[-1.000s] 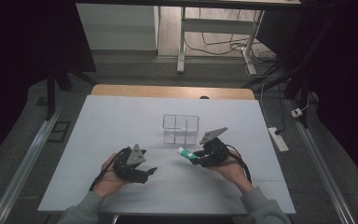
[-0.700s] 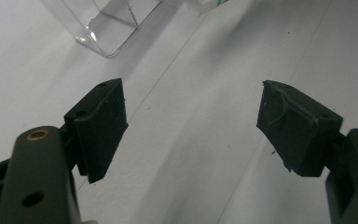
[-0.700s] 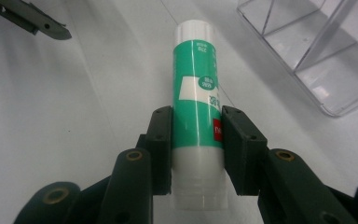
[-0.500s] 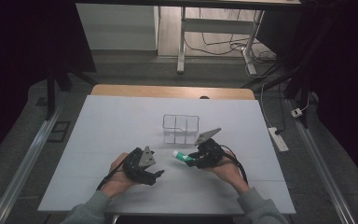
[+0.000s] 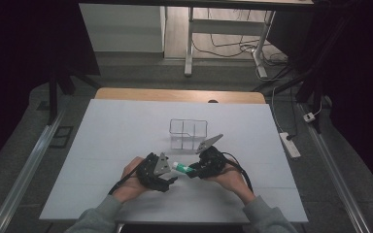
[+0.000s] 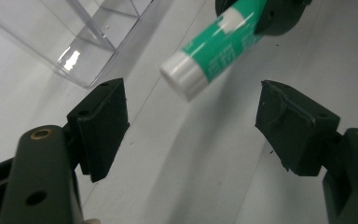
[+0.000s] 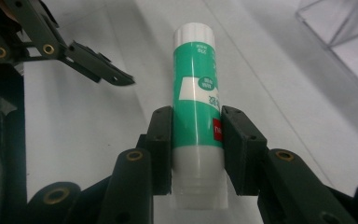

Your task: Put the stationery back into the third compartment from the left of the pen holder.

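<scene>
Your right gripper clamps the green glue stick near the table's front edge, its cap facing your left gripper's released jaws.

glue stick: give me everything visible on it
The glue stick is a green-and-white plastic cylinder with a white cap at its free end, white print on the green label and a small red mark near the pads. The right gripper is shut on its lower body, holding it roughly level above the white table. Its capped end points toward the open left gripper, which does not touch it. A clear bin sits just beyond.
</scene>
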